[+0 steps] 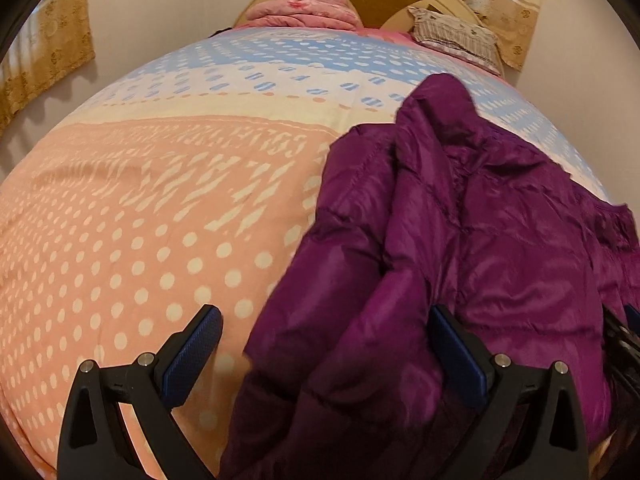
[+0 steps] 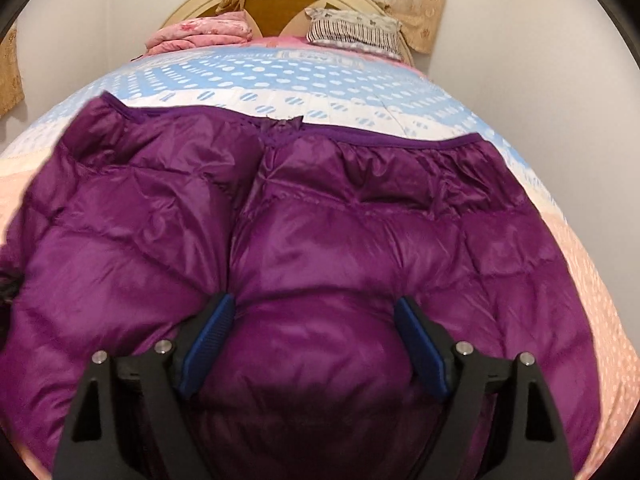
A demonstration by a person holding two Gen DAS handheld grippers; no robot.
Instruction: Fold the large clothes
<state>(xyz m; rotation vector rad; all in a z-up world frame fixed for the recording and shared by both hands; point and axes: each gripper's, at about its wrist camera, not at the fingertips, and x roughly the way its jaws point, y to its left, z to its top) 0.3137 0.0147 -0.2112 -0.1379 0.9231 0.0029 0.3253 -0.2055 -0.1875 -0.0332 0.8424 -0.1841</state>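
A shiny purple quilted down jacket [image 2: 320,220] lies spread on the bed's dotted pink, cream and blue cover [image 2: 320,76], its trimmed hem toward the headboard. My right gripper [image 2: 315,301] stands wide open low over the jacket. A puffed bulge of fabric rises between its blue pads [image 2: 208,340], which do not pinch it. In the left wrist view the jacket [image 1: 460,220] fills the right half, with a sleeve rumpled on top. My left gripper [image 1: 324,312] is open at the jacket's left edge, one finger over the cover [image 1: 160,200] and the other over purple fabric.
A folded pink quilt [image 2: 200,34] and a striped pillow [image 2: 352,32] lie at the head of the bed, against a round cream headboard [image 2: 192,8]. Beige patterned curtains [image 1: 44,52] hang by the pale walls. A wide stretch of cover lies left of the jacket.
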